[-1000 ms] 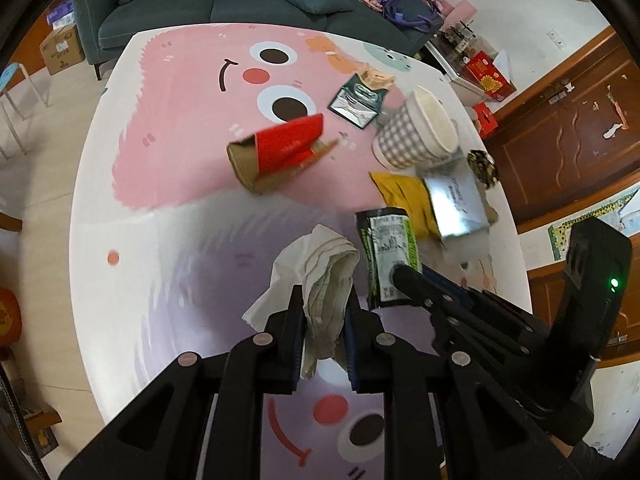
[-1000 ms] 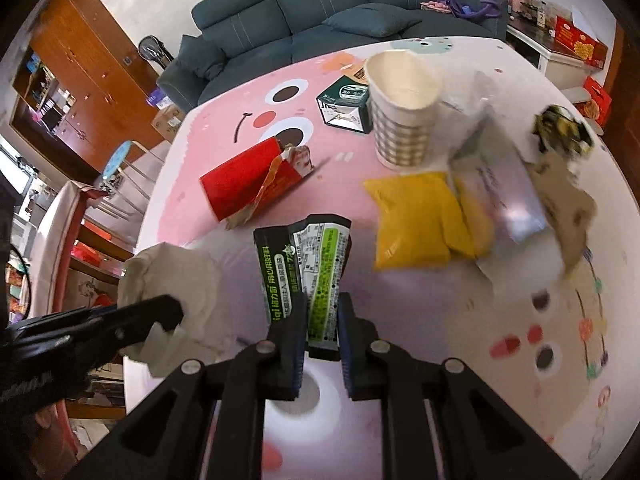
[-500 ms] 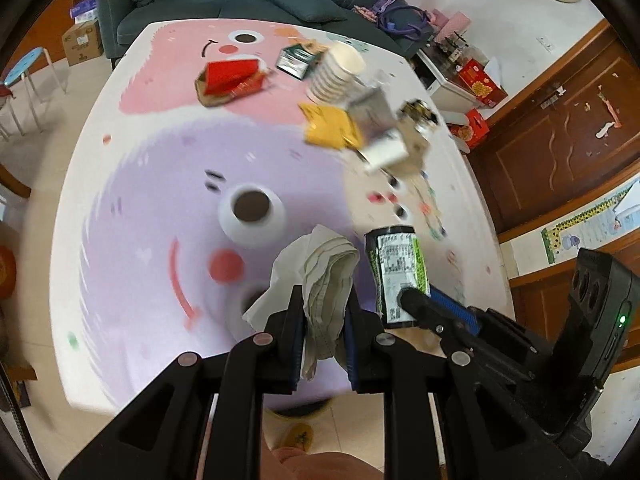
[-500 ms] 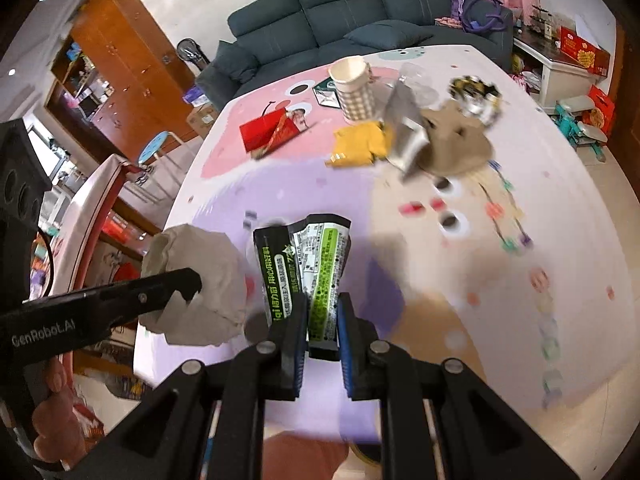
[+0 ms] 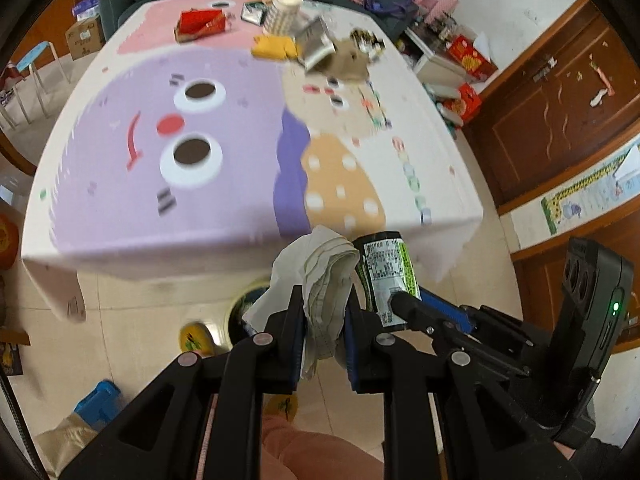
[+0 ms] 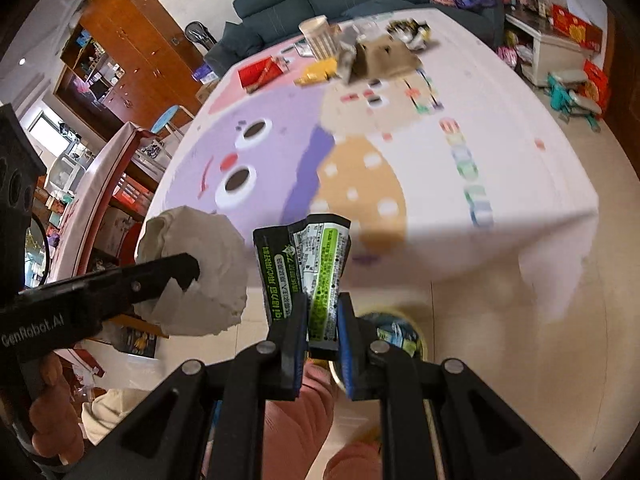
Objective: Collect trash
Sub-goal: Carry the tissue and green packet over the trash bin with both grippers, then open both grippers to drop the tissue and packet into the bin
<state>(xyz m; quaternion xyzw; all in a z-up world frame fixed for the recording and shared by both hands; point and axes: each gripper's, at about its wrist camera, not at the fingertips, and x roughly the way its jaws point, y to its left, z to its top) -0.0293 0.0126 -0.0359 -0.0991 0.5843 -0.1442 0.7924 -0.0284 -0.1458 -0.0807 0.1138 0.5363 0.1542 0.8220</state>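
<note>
Trash rides in both grippers just off the table (image 5: 448, 216) edge, left gripper (image 5: 323, 322) clamped on a crumpled tissue (image 5: 320, 276), right gripper (image 6: 322, 320) pinching a green wrapper (image 6: 310, 264), and either light piece could miss the bin (image 6: 400, 334) below if dropped off-centre

Bright, even daylight, no harsh glare. Motion blur smears table (image 5: 440, 184) print & litter at far end; gripper fingers (image 5: 288, 320) nearer cam stay sharp. Soft shadow under table edge. Heavy fisheye bend, black vignette at corners.
</note>
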